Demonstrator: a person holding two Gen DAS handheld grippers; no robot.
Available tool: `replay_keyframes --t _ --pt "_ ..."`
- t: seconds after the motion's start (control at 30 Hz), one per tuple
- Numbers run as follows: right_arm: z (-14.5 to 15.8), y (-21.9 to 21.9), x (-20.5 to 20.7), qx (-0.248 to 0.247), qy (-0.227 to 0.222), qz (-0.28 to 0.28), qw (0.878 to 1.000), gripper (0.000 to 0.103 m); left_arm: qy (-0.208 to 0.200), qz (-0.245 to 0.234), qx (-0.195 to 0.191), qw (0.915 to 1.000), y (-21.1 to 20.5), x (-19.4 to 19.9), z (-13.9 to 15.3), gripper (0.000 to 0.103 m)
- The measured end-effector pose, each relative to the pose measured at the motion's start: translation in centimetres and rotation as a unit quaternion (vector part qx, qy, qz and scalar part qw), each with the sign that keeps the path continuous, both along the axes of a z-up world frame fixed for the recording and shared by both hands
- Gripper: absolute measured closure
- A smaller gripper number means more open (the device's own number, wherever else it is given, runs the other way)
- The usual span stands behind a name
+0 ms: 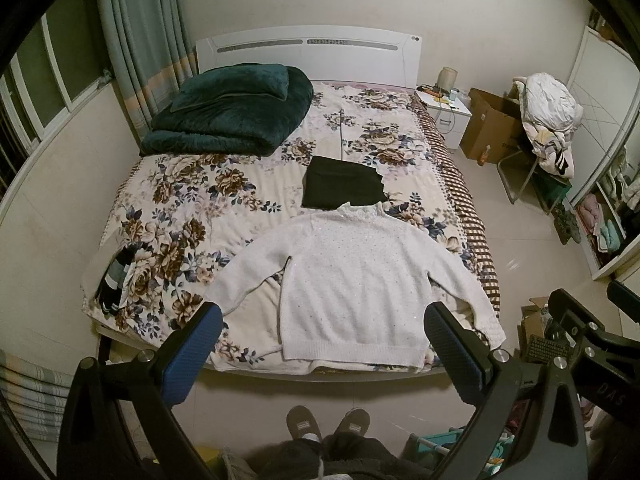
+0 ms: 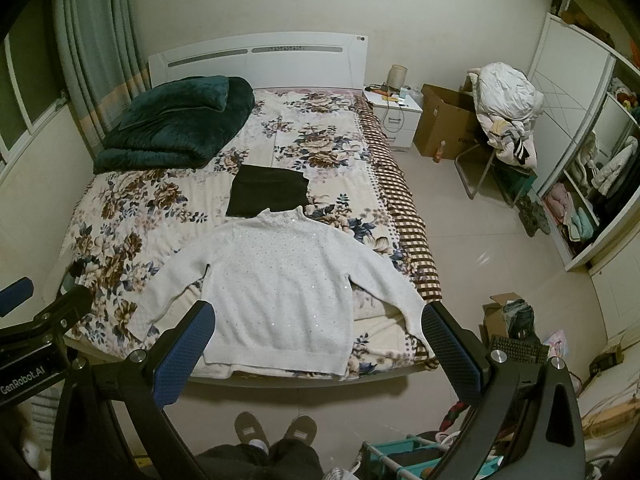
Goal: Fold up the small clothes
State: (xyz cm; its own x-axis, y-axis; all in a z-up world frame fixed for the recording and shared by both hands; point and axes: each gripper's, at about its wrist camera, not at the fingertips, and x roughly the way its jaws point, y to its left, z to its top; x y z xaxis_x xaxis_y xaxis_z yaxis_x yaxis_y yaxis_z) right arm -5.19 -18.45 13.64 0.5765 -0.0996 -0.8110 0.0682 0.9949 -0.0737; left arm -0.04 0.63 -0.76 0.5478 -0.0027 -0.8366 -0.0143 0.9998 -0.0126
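The white sequinned knit sweater (image 1: pixel 352 280) lies flat on the floral-covered bed (image 1: pixel 192 200), sleeves spread. Both grippers, left gripper (image 1: pixel 320 356) and right gripper (image 2: pixel 318 352), hover with fingers wide apart, probably empty. Pinch each sleeve cuff first, folding inward evenly.

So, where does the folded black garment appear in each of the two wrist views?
Left wrist view: the folded black garment lies slightly right of centre, just beyond the collar of the white sweater.
Right wrist view: the folded black garment lies left of centre, again just beyond the sweater's collar.
Shared landmark: the dark green blanket near the white headboard.
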Motion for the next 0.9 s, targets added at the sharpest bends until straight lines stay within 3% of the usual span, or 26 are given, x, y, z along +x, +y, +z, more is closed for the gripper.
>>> replay_keyframes --t 0.4,0.57,0.67,0.73,0.9 --pt "-0.2 0.0 0.0 0.001 0.001 -0.001 1.000 0.000 0.002 -0.002 -0.003 1.0000 -0.1 0.0 -0.2 0.000" --pt "-1.9 -0.7 0.9 0.024 0.010 -0.017 1.000 0.000 -0.014 -0.003 0.013 0.9998 -1.8 1.7 -0.9 0.000" --pt "-4.9 -2.7 2.6 0.066 0.031 -0.045 0.996 0.000 -0.039 0.002 0.035 0.9986 -2.4 3.4 -3.0 0.000" --pt "-8.1 -6.0 3.4 0.094 0.046 -0.095 0.990 0.000 -0.041 -0.002 0.044 0.9982 -3.0 5.2 -5.4 0.000" --pt "-16.7 -15.5 4.2 0.133 0.086 -0.219 0.963 0.000 0.007 -0.008 0.059 0.9982 -4.7 10.8 -12.9 0.000"
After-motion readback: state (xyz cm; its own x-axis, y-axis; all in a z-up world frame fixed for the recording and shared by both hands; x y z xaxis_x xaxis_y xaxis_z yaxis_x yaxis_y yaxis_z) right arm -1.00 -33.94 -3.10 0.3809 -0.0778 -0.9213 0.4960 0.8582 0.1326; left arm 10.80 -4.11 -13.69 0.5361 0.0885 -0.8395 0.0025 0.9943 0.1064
